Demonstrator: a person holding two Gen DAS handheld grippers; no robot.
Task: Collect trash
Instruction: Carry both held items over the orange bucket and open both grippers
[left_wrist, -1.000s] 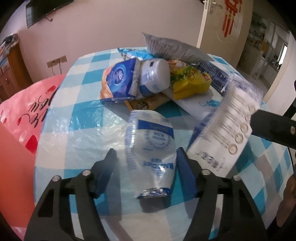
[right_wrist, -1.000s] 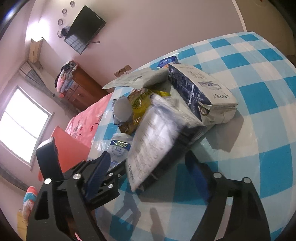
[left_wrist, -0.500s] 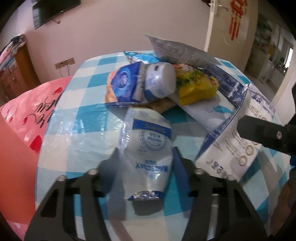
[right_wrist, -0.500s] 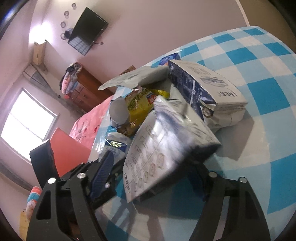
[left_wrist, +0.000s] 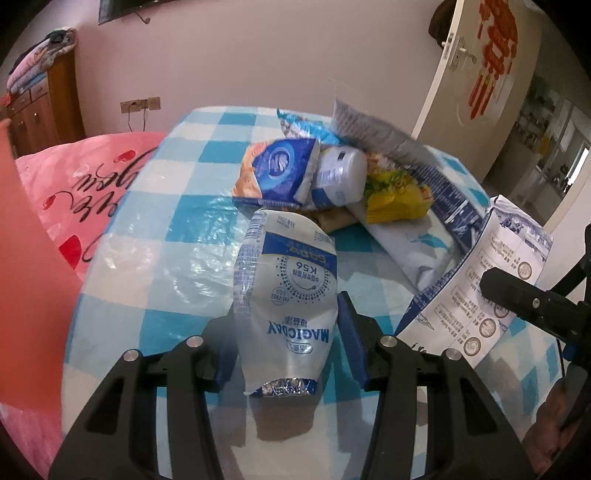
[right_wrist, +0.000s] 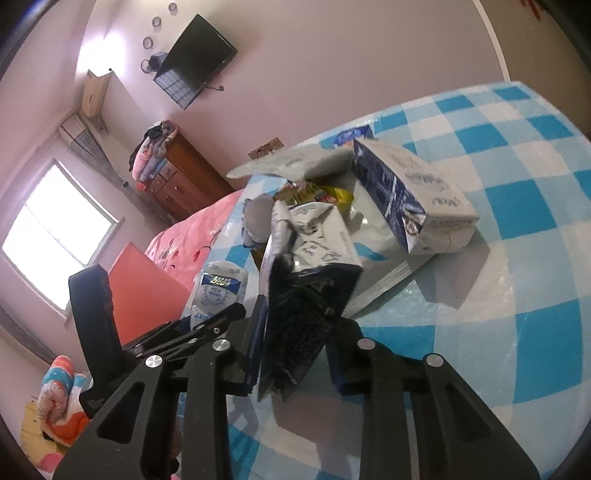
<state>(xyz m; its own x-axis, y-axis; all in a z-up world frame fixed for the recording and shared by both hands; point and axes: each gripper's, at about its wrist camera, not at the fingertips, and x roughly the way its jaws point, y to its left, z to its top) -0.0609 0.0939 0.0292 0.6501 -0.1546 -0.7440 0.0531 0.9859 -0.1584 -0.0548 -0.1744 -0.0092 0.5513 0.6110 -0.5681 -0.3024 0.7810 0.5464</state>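
My left gripper (left_wrist: 286, 343) is shut on a white and blue plastic milk pouch (left_wrist: 286, 291), holding it just above the checked table (left_wrist: 177, 221); the pouch also shows in the right wrist view (right_wrist: 218, 288). My right gripper (right_wrist: 295, 347) is shut on a white and dark blue milk carton (right_wrist: 310, 266), tilted and lifted off the table; the carton also shows in the left wrist view (left_wrist: 484, 295). More trash lies heaped behind: a blue snack bag (left_wrist: 277, 170), a white bottle (left_wrist: 336, 177), a yellow wrapper (left_wrist: 395, 192).
A second milk carton (right_wrist: 410, 199) lies on a flat white bag at the table's middle. A pink plastic bag (left_wrist: 85, 184) with red hearts hangs at the table's left side. A wooden dresser (right_wrist: 181, 177) stands by the far wall.
Both grippers have closed on their items. The right gripper has turned the carton more upright and raised it. The left gripper has moved in around the pouch.
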